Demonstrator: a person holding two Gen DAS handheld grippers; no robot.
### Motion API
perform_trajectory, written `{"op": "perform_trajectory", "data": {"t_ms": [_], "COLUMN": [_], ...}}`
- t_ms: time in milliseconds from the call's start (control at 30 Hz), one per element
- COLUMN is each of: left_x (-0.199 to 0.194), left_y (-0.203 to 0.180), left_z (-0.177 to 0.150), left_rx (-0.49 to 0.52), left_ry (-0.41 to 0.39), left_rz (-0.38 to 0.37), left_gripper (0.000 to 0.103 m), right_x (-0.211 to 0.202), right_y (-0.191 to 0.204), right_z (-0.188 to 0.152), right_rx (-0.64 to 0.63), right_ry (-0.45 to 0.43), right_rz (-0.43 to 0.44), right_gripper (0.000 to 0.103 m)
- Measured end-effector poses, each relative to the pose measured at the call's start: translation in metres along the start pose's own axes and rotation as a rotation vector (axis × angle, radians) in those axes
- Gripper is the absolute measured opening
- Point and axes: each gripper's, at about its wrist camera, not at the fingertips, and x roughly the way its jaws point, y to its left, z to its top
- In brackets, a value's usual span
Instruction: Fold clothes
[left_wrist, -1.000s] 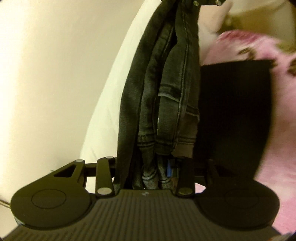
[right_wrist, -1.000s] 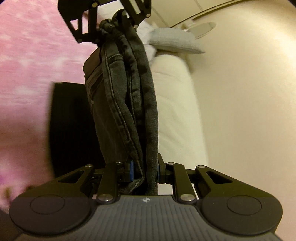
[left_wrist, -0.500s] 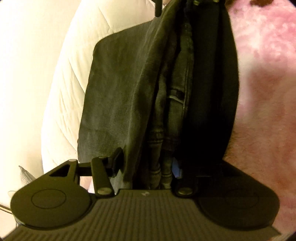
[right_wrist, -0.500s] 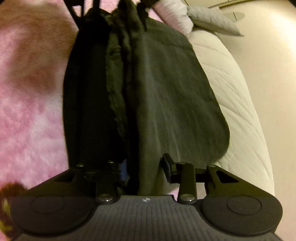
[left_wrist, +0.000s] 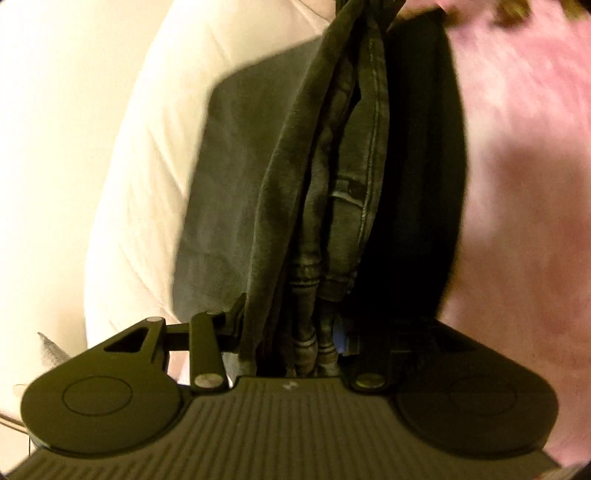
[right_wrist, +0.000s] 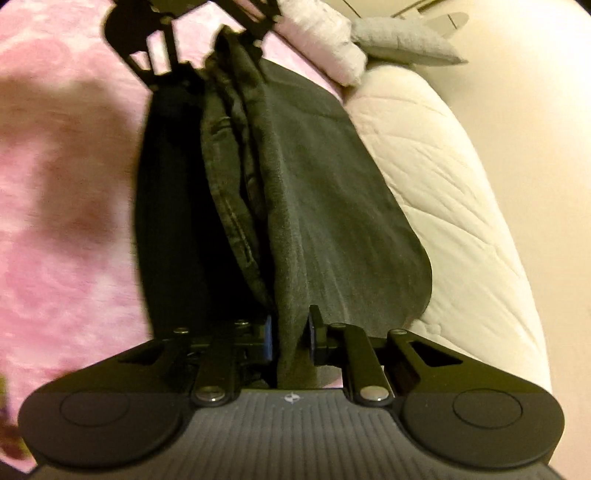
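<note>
Dark grey jeans (left_wrist: 332, 206) hang stretched between my two grippers, folded lengthwise, with their lower part spread on the bed. My left gripper (left_wrist: 295, 332) is shut on one end of the jeans, seams and hems bunched between its fingers. My right gripper (right_wrist: 290, 334) is shut on the other end of the jeans (right_wrist: 295, 206). The left gripper (right_wrist: 177, 48) shows at the top of the right wrist view, facing mine.
A pink fluffy blanket (left_wrist: 524, 184) covers the bed on one side. A white quilted duvet (right_wrist: 443, 192) lies on the other side. A grey pillow (right_wrist: 402, 37) and pale pink fabric (right_wrist: 325, 40) sit at the far end. A cream wall (left_wrist: 55, 147) lies beyond.
The jeans have come down from hanging in the air onto the bed, and a wide flap now spreads flat over the duvet. Both grippers keep their hold.
</note>
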Motion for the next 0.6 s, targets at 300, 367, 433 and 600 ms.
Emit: {"op": "perform_trajectory", "data": {"t_ms": [300, 367, 433, 600], "left_x": [0.010, 0.009, 0.004, -0.023], "left_y": [-0.020, -0.020, -0.017, -0.007], "left_z": [-0.003, -0.004, -0.006, -0.018], "left_rx": [-0.005, -0.003, -0.004, -0.044], "left_ry": [0.021, 0.020, 0.013, 0.011], "left_rz": [0.012, 0.015, 0.013, -0.008], "left_gripper": [0.040, 0.042, 0.046, 0.051], "right_x": [-0.009, -0.011, -0.014, -0.037], "right_y": [0.008, 0.018, 0.021, 0.023], "right_z": [-0.005, -0.003, -0.001, -0.006], "right_rx": [0.032, 0.017, 0.012, 0.085], "right_ry": [-0.005, -0.001, 0.011, 0.059], "right_rz": [-0.009, -0.018, -0.034, -0.011], "right_gripper": [0.015, 0.019, 0.024, 0.037]}}
